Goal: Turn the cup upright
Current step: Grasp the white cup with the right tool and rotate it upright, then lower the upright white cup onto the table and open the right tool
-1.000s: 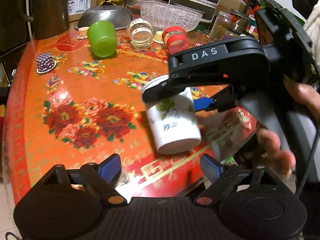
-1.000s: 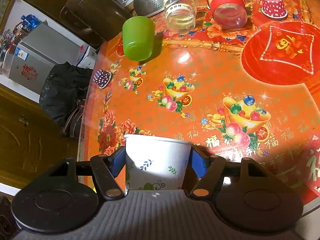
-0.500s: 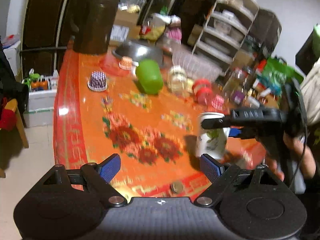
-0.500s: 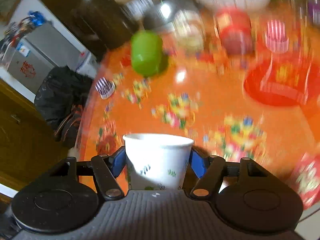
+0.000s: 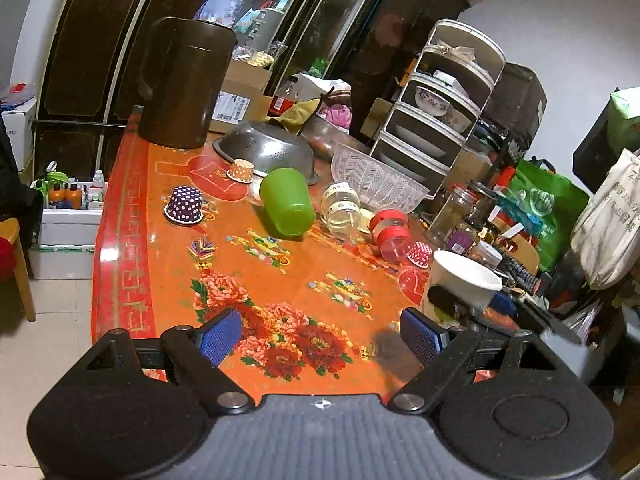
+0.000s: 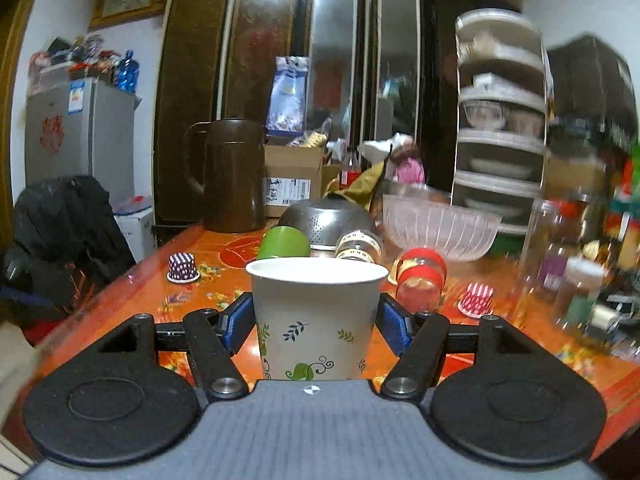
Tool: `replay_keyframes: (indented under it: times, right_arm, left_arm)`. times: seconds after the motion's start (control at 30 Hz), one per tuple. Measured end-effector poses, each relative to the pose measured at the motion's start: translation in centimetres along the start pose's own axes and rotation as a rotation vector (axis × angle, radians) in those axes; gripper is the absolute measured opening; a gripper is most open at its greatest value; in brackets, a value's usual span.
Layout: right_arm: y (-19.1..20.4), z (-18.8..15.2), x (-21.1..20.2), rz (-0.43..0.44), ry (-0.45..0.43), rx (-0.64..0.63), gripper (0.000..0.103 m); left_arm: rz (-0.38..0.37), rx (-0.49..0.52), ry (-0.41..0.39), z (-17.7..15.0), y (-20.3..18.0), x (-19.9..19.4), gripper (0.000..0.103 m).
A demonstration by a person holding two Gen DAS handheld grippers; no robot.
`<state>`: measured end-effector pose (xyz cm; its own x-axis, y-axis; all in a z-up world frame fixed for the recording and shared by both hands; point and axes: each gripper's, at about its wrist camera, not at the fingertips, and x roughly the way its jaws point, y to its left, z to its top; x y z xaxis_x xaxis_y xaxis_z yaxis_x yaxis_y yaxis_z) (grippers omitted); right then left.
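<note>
A white paper cup (image 6: 316, 316) with leaf prints stands mouth up between the blue pads of my right gripper (image 6: 316, 322), which is shut on it, low over the orange flowered table (image 6: 188, 300). In the left wrist view the same cup (image 5: 460, 284) shows at the right, near the table's front right edge, with the right gripper's black finger across its side. My left gripper (image 5: 320, 334) is open and empty, over the table's near edge, left of the cup.
A green cup (image 5: 288, 202) lies on its side mid-table, beside a clear jar (image 5: 342, 210) and a red-banded jar (image 5: 392, 236). Small cupcake liners (image 5: 184, 205), a metal colander (image 5: 266, 152), a glass bowl (image 5: 376, 186), a brown jug (image 5: 180, 84) and jars (image 5: 450, 216) crowd the far side.
The right gripper has turned the cup from tilted to level, mouth up, and its view swung up from the tabletop. The left gripper has drawn back and left from the cup.
</note>
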<state>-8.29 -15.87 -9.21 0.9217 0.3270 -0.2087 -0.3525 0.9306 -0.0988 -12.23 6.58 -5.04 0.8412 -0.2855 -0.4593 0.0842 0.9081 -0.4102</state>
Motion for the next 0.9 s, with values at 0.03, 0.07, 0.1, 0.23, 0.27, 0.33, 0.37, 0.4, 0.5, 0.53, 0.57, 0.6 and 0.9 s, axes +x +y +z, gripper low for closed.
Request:
replay_keyframes:
  times: [0.03, 0.07, 0.1, 0.23, 0.27, 0.33, 0.37, 0.4, 0.5, 0.53, 0.57, 0.6, 0.9]
  right_arm:
    - [0.4, -0.2, -0.1, -0.012, -0.013, -0.021, 0.066]
    - [0.7, -0.1, -0.4, -0.019, -0.020, -0.035, 0.066]
    - [0.7, -0.1, -0.4, -0.020, -0.025, -0.038, 0.066]
    - [0.5, -0.2, -0.6, -0.012, -0.046, -0.001, 0.066]
    - [0.4, -0.3, -0.5, -0.012, -0.049, 0.005, 0.066]
    - [0.2, -0.8, -0.3, -0.002, -0.055, 0.026, 0.066]
    - [0.1, -1.1, -0.2, 0.006, -0.061, 0.036, 0.066]
    - [0.0, -1.6, 0.0, 0.018, -0.069, 0.051, 0.066]
    - [-0.1, -2.9, 0.5, 0.036, -0.090, 0.092, 0.066]
    - [0.0, -3.2, 0.4, 0.034, -0.101, 0.093, 0.066]
    - [0.1, -3.5, 0.4, 0.029, -0.111, 0.082, 0.066]
    - [0.3, -3.7, 0.3, 0.018, -0.123, 0.067, 0.066]
    - [0.6, -4.9, 1.0, 0.003, -0.147, 0.062, 0.064]
  left_arm:
    - [-0.006, -0.003, -0.002, 0.0, 0.0, 0.0, 0.089]
    - [-0.013, -0.004, -0.007, 0.0, 0.0, 0.0, 0.089]
    - [-0.016, -0.001, -0.012, -0.1, -0.1, 0.0, 0.089]
    - [-0.033, 0.022, -0.017, -0.3, -0.6, 0.4, 0.089]
    - [-0.035, 0.028, -0.015, -0.3, -0.7, 0.5, 0.089]
    - [-0.039, 0.033, -0.018, -0.4, -0.9, 0.7, 0.089]
    - [-0.040, 0.032, -0.017, -0.5, -1.0, 0.8, 0.089]
    - [-0.041, 0.029, -0.014, -0.5, -0.9, 1.0, 0.089]
    - [-0.048, 0.021, -0.010, -0.7, -0.9, 1.2, 0.089]
    - [-0.047, 0.021, -0.009, -0.7, -0.9, 1.2, 0.089]
    - [-0.048, 0.021, -0.008, -0.8, -0.9, 1.3, 0.089]
    - [-0.050, 0.020, -0.009, -0.9, -0.9, 1.3, 0.089]
    - [-0.055, 0.012, -0.009, -1.7, -1.1, 1.5, 0.089]
